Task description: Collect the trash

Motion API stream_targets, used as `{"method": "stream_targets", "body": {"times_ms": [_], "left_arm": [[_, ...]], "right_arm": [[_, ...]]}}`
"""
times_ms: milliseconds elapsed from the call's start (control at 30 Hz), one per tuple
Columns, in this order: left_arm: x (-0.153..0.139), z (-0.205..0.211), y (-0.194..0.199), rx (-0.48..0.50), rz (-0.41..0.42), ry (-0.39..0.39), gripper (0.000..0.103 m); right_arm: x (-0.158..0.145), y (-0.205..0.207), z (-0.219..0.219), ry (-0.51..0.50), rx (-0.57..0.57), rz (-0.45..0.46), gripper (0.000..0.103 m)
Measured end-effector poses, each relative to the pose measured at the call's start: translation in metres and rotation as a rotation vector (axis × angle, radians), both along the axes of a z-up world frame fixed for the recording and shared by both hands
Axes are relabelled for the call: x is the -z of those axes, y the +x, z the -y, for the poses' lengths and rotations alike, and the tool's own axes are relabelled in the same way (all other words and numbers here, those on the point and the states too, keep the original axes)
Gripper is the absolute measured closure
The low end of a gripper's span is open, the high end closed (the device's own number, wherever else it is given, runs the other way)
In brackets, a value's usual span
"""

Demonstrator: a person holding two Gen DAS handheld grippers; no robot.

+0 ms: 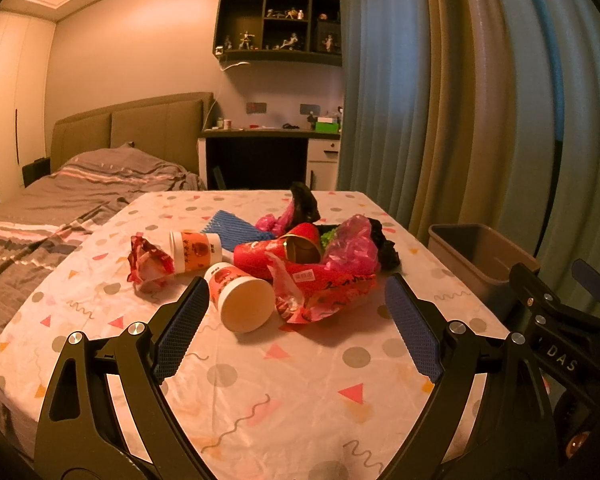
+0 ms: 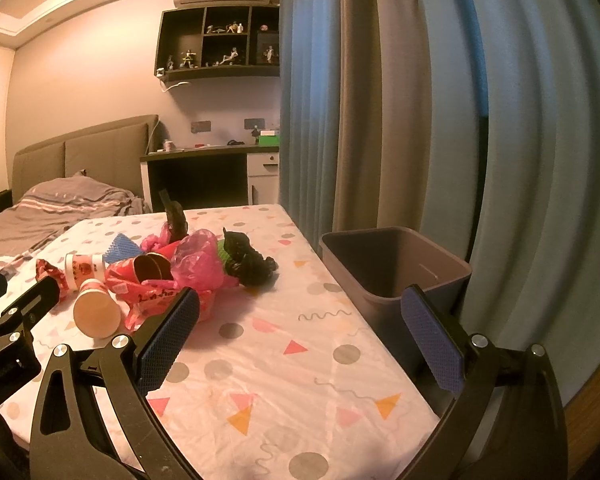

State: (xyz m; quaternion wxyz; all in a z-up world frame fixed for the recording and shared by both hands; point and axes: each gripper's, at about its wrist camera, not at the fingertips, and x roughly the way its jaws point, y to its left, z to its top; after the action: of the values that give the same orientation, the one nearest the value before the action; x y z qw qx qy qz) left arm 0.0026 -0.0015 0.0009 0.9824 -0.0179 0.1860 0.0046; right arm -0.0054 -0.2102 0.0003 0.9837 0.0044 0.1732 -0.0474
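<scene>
Okay, my left gripper [image 1: 296,312] and right gripper [image 2: 300,324] both gape wide, empty. Paper cups [image 1: 242,300] and wrappers [image 1: 324,284] litter the desk [image 1: 300,392]; grey bin [image 2: 396,268] beside it.

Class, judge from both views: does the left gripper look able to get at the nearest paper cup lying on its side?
Probably yes. The left gripper has its jaws wide open, and the paper cup lies just ahead between them, its mouth facing the camera. Only the red wrapper touches its far side.

The bin [image 1: 476,256] is partly hidden behind the right claw [image 1: 560,300]. Shelf figurines [image 2: 224,54] are too small to identify. A green item [image 2: 223,255] is mostly buried under bags.
</scene>
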Motion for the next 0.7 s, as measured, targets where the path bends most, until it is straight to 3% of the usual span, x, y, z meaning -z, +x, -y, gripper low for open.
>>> {"method": "stream_targets", "body": {"times_ms": [700], "left_arm": [[0.002, 0.019, -0.002, 0.008, -0.008, -0.002, 0.015]], "right_arm": [[-0.002, 0.002, 0.005, 0.005, 0.01, 0.008, 0.006]]}}
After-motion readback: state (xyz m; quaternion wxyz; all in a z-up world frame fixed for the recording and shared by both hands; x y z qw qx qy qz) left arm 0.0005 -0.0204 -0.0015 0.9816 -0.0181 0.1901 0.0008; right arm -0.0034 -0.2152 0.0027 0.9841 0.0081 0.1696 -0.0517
